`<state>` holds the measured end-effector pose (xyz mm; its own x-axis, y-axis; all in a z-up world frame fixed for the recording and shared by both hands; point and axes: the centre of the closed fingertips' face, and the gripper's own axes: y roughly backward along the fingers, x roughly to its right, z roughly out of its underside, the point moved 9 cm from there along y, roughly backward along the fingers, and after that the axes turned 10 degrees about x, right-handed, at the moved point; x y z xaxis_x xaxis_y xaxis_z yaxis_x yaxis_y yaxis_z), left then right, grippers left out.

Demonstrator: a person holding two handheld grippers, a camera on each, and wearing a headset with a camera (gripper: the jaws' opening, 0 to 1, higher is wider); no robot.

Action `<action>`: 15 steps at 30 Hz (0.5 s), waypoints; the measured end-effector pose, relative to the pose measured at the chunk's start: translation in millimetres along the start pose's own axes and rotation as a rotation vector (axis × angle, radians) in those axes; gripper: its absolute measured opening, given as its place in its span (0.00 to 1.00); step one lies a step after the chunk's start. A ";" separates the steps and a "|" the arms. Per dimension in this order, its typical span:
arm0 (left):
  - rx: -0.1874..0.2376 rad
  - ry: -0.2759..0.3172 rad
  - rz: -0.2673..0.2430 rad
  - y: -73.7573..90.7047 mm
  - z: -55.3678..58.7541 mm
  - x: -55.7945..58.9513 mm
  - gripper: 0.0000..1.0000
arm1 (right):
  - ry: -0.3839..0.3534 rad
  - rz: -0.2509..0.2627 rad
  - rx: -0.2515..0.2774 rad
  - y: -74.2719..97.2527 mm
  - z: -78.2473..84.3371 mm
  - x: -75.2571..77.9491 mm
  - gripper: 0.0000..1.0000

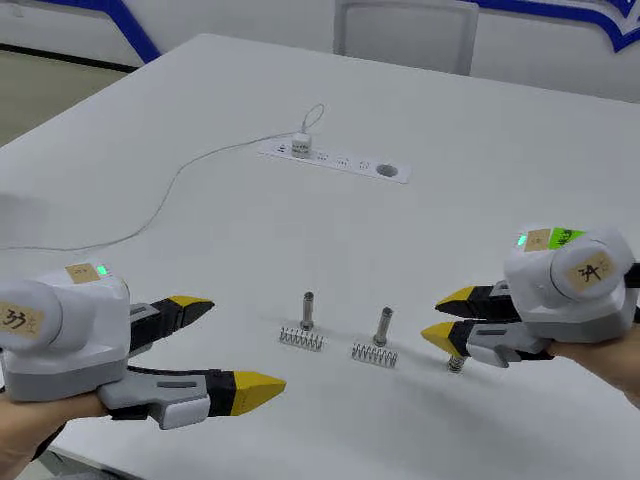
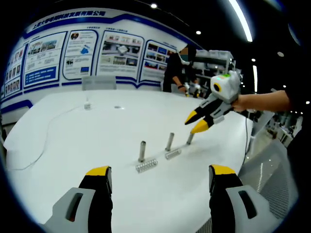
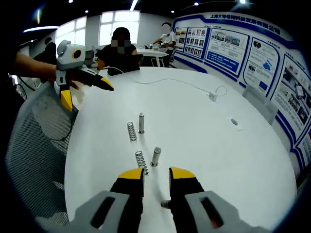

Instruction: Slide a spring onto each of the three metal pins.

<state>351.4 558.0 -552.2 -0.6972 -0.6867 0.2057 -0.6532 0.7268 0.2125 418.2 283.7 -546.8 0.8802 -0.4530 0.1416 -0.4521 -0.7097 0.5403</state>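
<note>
Two bare metal pins [image 1: 307, 308] [image 1: 383, 324] stand upright on the white table [image 1: 450, 180]. A loose spring lies in front of each, one [image 1: 301, 339] by the left pin and one [image 1: 374, 354] by the middle pin. A third pin [image 1: 456, 364] stands just under my right gripper [image 1: 447, 317] and looks ribbed, as if a spring sits on it. The right gripper's jaws are narrowly open with nothing between the tips; that pin [image 3: 165, 204] shows low between its fingers. My left gripper [image 1: 230, 343] hovers wide open at the near left, empty, well short of the springs [image 2: 146, 165].
A white power strip [image 1: 330, 158] with a plugged adapter [image 1: 301, 146] and a thin cable [image 1: 150, 215] lies further back on the table. A chair [image 1: 405, 35] stands at the far edge. The table's near edge runs just below the left gripper. People [image 3: 119, 48] sit at another table behind.
</note>
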 end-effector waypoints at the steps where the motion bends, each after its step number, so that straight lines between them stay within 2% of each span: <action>1: 0.003 0.000 0.001 0.1 -0.3 0.0 0.84 | 0.008 -0.015 -0.004 -3.6 -0.7 -2.5 0.21; 5: 0.002 0.001 0.003 0.1 0.2 -0.5 0.84 | 0.020 -0.050 -0.030 -15.0 0.3 -8.8 0.21; 15: -0.006 -0.015 0.013 -1.3 1.8 0.1 0.84 | -0.006 -0.086 -0.072 -39.9 7.6 -15.3 0.21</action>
<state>351.7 557.0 -554.2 -0.7099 -0.6768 0.1946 -0.6421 0.7356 0.2160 421.6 314.8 -576.8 0.9145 -0.3951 0.0872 -0.3630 -0.7059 0.6083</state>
